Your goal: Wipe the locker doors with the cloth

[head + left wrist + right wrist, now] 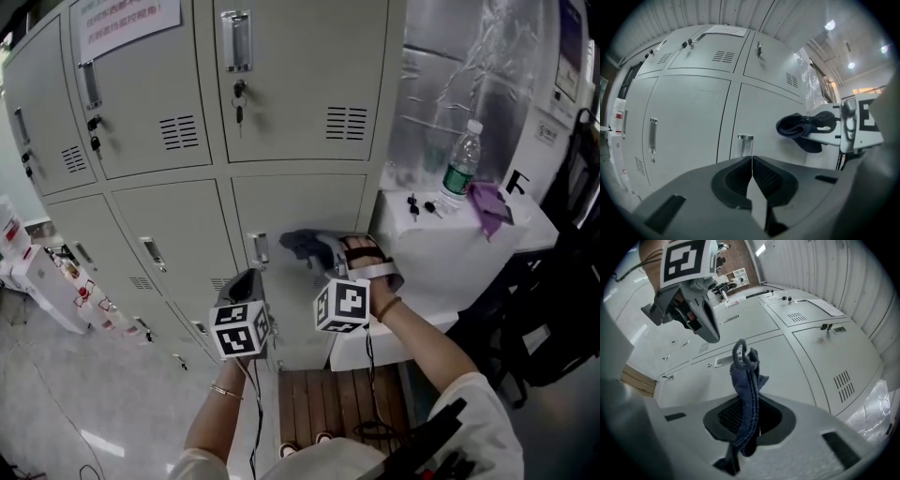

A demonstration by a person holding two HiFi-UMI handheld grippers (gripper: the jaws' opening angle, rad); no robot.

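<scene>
A bank of pale grey locker doors (291,211) fills the head view. My right gripper (323,248) is shut on a dark blue cloth (302,244), held against or just off the lower right door beside its handle (260,249). In the right gripper view the cloth (746,394) stands up from between the jaws. My left gripper (246,281) hangs lower left of the cloth, jaws pressed together with nothing between them. The left gripper view shows the cloth (801,127) and the door handle (745,145) ahead.
A white table (441,248) stands right of the lockers with a water bottle (461,161), keys (419,204) and a purple cloth (489,204) on it. Keys hang in upper door locks (238,103). A wooden bench (328,403) lies below. Boxes (37,277) sit at left.
</scene>
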